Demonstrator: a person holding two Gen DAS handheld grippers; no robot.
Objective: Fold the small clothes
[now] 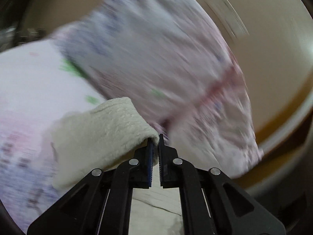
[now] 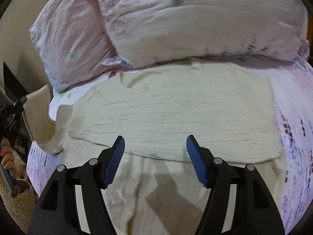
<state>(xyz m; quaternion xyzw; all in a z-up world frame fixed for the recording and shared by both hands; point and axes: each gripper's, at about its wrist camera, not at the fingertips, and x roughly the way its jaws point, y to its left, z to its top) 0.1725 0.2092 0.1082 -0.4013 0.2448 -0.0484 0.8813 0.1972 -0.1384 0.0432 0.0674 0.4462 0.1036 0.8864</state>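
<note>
1. A bed [image 2: 293, 101] with a pale floral sheet is serving as the work surface; two pillows [image 2: 195, 23] are lying at its far end, one overlapping the other; a plain beige wall [image 1: 273, 58] is filling the background of the blurred left wrist view.

2. A cream knitted sweater [image 2: 176, 113] is lying flat on the bed just in front of the pillows; its body is running left to right across the right wrist view, with a folded edge crossing just beyond the right gripper's tips and more cream cloth lying underneath them.

3. The left gripper [image 1: 155, 137] is pinching the end of the sweater's sleeve [image 1: 101, 135]; its jaws are standing nearly together with the cloth caught between them; in the right wrist view this sleeve [image 2: 39, 117] is hanging lifted off the bed at the left edge.

4. The right gripper [image 2: 155, 143] is hovering over the near part of the sweater with its jaws spread wide and nothing between them.

5. The deciding relation, as I judge it: the sleeve is lying to the left of the sweater's body, so the fold is likely calling for carrying it rightward across the chest; the left gripper is the nearer one and is already gripping it, while the right is free to pin the body down.
</note>
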